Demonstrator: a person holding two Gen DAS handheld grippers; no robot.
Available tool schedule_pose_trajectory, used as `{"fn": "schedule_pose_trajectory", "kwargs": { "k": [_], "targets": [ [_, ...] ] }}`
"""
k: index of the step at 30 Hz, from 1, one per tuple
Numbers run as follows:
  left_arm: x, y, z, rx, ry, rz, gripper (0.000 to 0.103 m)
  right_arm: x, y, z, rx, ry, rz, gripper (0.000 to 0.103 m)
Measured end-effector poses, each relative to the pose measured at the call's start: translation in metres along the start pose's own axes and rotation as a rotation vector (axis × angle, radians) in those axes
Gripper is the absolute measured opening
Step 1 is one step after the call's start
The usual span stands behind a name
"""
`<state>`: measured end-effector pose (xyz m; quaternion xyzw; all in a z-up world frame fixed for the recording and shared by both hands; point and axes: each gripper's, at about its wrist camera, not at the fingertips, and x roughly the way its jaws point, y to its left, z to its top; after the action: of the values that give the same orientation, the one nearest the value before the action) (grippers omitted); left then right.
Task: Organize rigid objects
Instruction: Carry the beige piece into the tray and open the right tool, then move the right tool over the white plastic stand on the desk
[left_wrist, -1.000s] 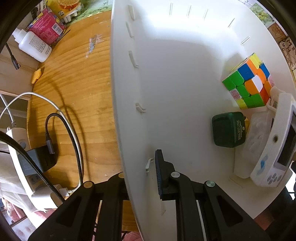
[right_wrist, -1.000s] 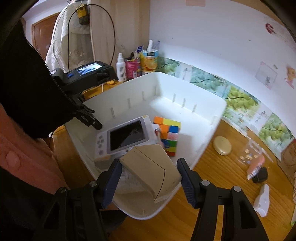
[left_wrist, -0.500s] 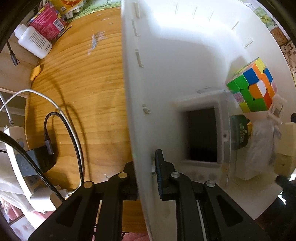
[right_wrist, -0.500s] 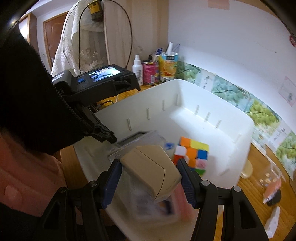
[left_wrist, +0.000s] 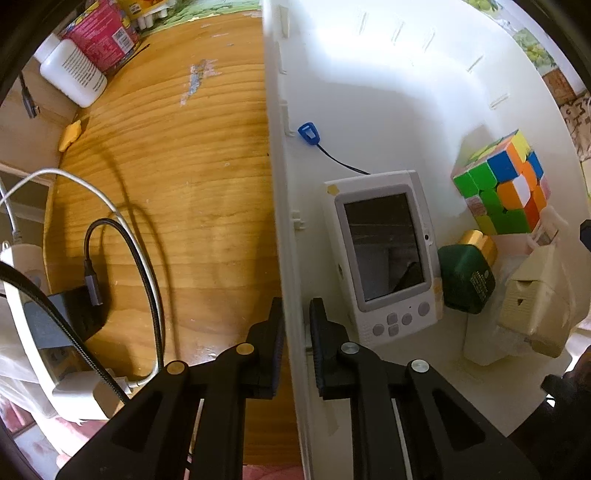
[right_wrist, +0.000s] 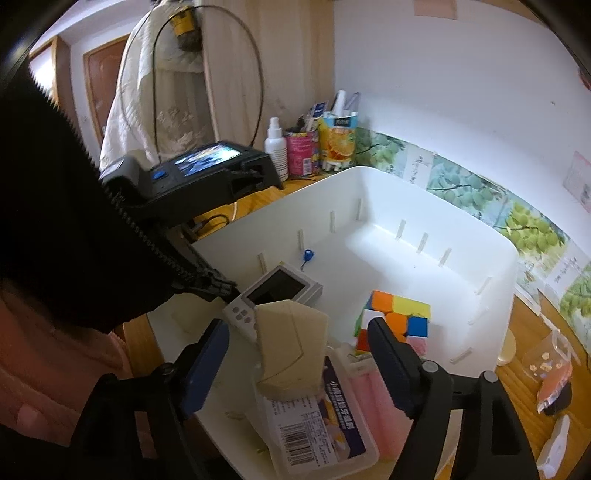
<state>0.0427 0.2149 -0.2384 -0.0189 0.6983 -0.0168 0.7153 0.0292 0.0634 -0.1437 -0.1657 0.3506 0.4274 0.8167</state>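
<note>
My left gripper (left_wrist: 295, 321) points straight down and is shut on the near wall of the white bin (left_wrist: 284, 206), one finger on each side. Inside the bin lie a white handheld console (left_wrist: 388, 251), a colour cube (left_wrist: 506, 188), a green bottle with a gold cap (left_wrist: 467, 277) and a beige block (left_wrist: 535, 306). My right gripper (right_wrist: 297, 326) hovers over the bin (right_wrist: 436, 206) with its jaws opening. The beige block (right_wrist: 291, 343) stands between them on a clear plastic case (right_wrist: 325, 424), with a gap to both pads.
A blue tag on a cord (left_wrist: 308, 133) lies by the bin wall. Cables and a power strip (left_wrist: 22, 295) lie on the wooden table left of the bin; a white bottle (right_wrist: 276, 147) and cans stand behind it. Small packets (right_wrist: 550, 373) lie to the right. A dark sleeve (right_wrist: 74, 221) fills the left.
The right jaws have spread and let go of the beige block, which now rests on the plastic case. The console has dropped flat onto the bin floor. The left grip on the wall holds.
</note>
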Motion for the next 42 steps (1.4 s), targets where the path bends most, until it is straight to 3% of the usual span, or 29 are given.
{"fn": "schedule_pose_trajectory", "kwargs": {
  "k": [6, 14, 18, 21, 33, 42],
  "targets": [
    [0.000, 0.014, -0.005, -0.050, -0.018, -0.045, 0.010, -0.014, -0.019, -0.006, 0.136, -0.070, -0.059, 0.081],
    [0.001, 0.027, -0.012, -0.117, -0.037, -0.054, 0.010, -0.047, -0.059, -0.031, 0.373, -0.169, -0.222, 0.082],
    [-0.003, 0.026, -0.017, -0.151, -0.057, -0.021, 0.010, -0.061, -0.079, -0.049, 0.459, -0.179, -0.287, 0.082],
    [-0.006, 0.027, -0.022, -0.200, -0.072, -0.037, 0.010, -0.072, -0.095, -0.063, 0.519, -0.184, -0.324, 0.082],
    [-0.012, 0.039, -0.052, -0.430, -0.113, 0.006, 0.011, -0.105, -0.160, -0.118, 0.703, -0.104, -0.496, 0.082],
    [-0.014, 0.039, -0.065, -0.499, -0.121, 0.058, 0.015, -0.102, -0.220, -0.149, 0.805, -0.035, -0.615, 0.082]
  ]
}}
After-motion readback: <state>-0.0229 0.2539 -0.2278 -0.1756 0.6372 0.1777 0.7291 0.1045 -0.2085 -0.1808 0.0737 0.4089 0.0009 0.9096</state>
